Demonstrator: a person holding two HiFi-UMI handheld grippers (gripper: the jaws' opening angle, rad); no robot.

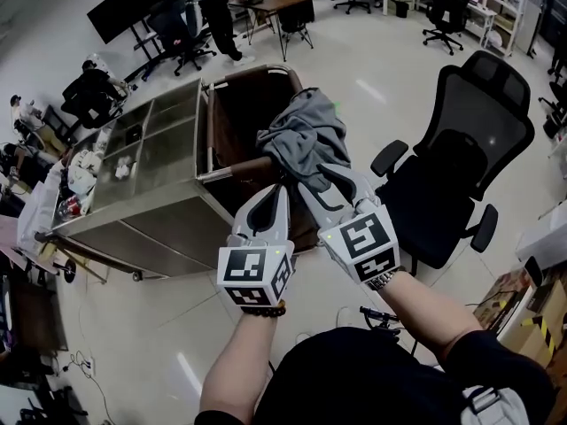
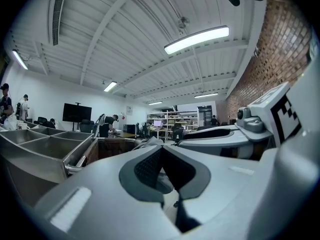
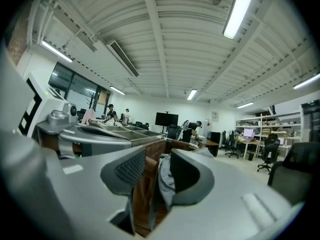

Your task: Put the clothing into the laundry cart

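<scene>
The clothing [image 1: 306, 135] is a grey bunch just ahead of both sets of jaws, lifted over the near rim of the cart [image 1: 232, 118]. Its long axis runs straight on from the jaws toward the cart's open brown bag. The right gripper [image 3: 157, 166] is clamped on a grey fold. The left gripper [image 2: 162, 156] has its jaws nearly together, apparently pinching the clothing's lower edge. Steel trays [image 1: 159, 149] adjoin the cart left of the jaws. A chair [image 1: 461, 175] stands near on the right, with bare floor beyond.
</scene>
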